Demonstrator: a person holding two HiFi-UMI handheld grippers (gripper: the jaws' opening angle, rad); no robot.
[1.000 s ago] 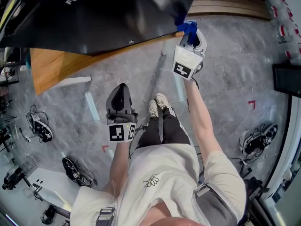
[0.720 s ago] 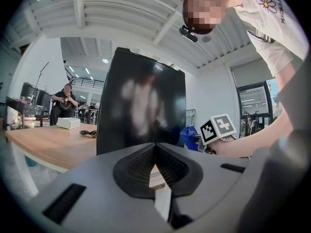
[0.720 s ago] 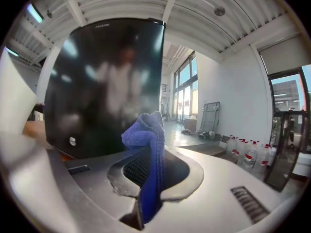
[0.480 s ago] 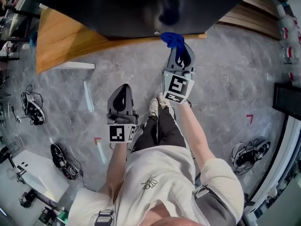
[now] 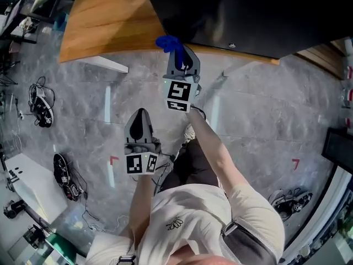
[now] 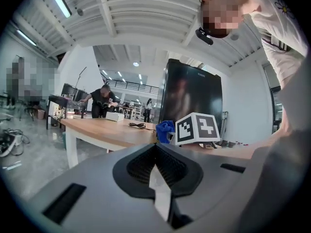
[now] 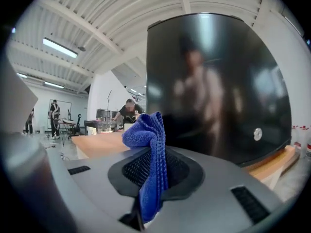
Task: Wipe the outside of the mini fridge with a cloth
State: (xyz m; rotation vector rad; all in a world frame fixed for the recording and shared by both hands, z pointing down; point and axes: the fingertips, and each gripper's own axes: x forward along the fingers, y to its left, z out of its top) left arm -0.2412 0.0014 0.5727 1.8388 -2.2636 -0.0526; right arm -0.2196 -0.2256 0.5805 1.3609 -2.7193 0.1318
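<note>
Cloth (image 7: 146, 135) in right hand-held gripper (image 5: 179, 59), near mini fridge (image 7: 218, 91)

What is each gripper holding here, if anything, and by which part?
The right gripper pinches the blue cloth by its lower folds, bunched end sticking out ahead. The left gripper is shut on nothing.

The mini fridge (image 5: 248, 12) stands on the table (image 5: 105, 21), with the cloth (image 5: 167, 42) in the right gripper (image 5: 180, 57) before it.

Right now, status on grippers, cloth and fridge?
Left gripper shut, empty, held back. Right gripper shut on blue cloth, up at the black mini fridge front; contact unclear. Nothing in between.
</note>
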